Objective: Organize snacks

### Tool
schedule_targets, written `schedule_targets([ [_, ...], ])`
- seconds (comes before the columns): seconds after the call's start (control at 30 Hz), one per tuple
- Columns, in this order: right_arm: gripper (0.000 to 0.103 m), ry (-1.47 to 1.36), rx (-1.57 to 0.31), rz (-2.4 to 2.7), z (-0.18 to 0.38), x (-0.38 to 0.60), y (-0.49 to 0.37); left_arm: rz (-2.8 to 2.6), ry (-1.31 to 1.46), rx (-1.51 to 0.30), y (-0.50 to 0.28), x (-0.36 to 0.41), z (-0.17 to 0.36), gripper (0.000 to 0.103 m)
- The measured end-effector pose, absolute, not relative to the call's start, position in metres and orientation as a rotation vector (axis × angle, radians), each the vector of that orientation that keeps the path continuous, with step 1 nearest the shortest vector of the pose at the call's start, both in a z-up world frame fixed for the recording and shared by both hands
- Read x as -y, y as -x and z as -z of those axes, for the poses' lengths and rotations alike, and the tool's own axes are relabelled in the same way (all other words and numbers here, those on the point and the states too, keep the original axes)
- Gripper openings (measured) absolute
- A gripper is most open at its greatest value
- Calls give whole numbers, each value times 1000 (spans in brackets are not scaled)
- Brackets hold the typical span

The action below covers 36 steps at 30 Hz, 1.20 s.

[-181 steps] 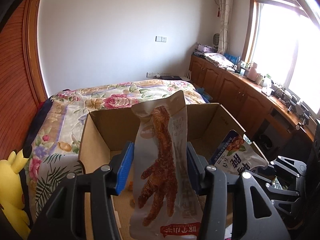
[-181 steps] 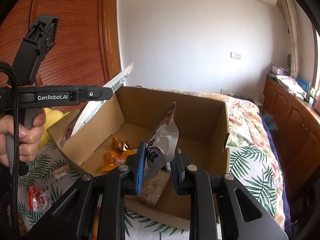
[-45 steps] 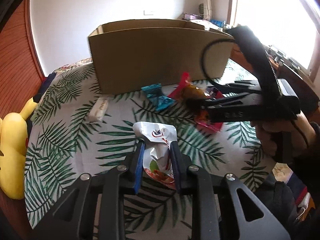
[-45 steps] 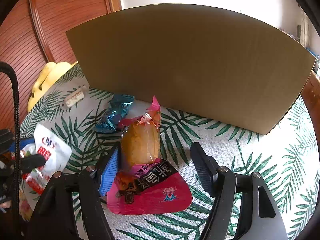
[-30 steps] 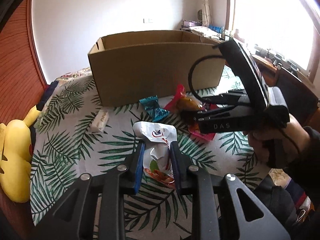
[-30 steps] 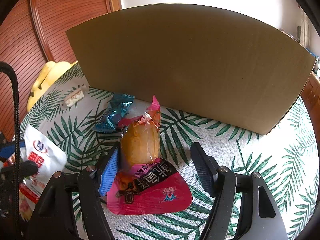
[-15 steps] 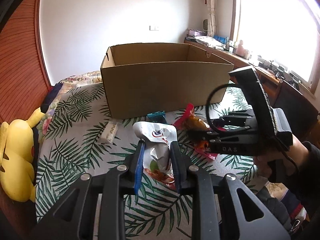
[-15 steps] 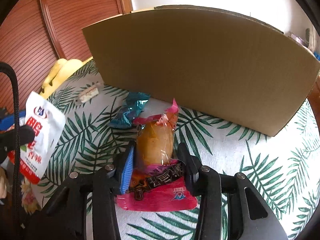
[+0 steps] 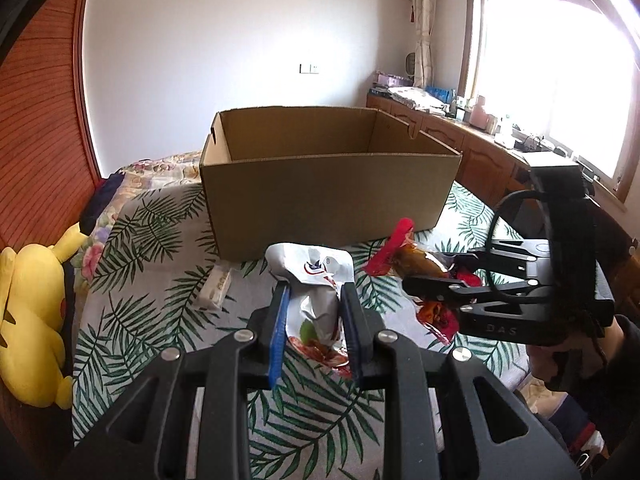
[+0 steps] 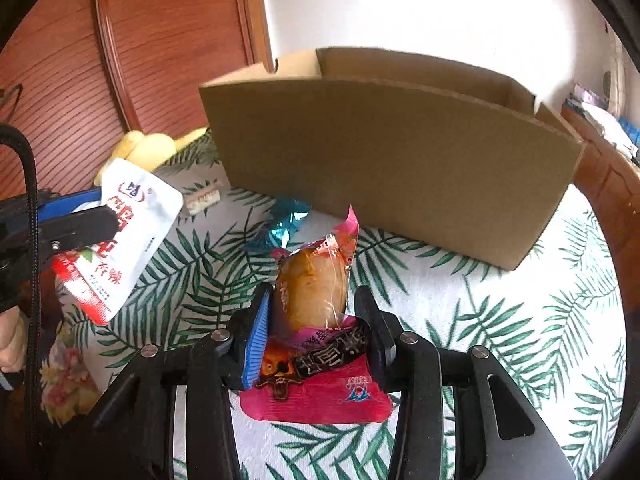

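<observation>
Left claw (image 9: 313, 322) clenched on a crinkled white foil pouch (image 9: 316, 280), right claw (image 10: 316, 334) on a glossy pink packet (image 10: 316, 360).

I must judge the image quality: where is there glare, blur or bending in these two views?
Left wrist view: the window is blown out white, the box sharp, and the wall edges bend. Right wrist view: light is even, the box rim is slightly blurred and curved, and the pink packet is sharp.
</observation>
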State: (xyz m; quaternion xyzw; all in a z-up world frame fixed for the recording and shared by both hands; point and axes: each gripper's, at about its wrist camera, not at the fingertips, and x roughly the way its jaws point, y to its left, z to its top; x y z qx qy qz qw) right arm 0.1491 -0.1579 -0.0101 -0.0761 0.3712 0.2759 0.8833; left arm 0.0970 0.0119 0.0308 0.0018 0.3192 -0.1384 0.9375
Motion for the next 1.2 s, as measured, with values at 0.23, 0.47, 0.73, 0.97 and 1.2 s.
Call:
schedule_targets([
  [0.23,42,143,-718,-574,-10,174,-135,291,7,-623,-97,-9,-44,23],
  [0.47,42,120,-673,-565,-27,187,-127,297,13,-593,-99,-6,-58,23],
  [0.73,42,98,-626,-558,-45,196,-121,295,12,-554,-103,-3,-79,23],
  [0.97,42,83,-591,-551,-62,205,-118,288,17,-527,-106,-3,-90,23],
  [1.2,42,74,-572,-539,-70,212,-118,283,28,-514,-109,-3,-94,23],
])
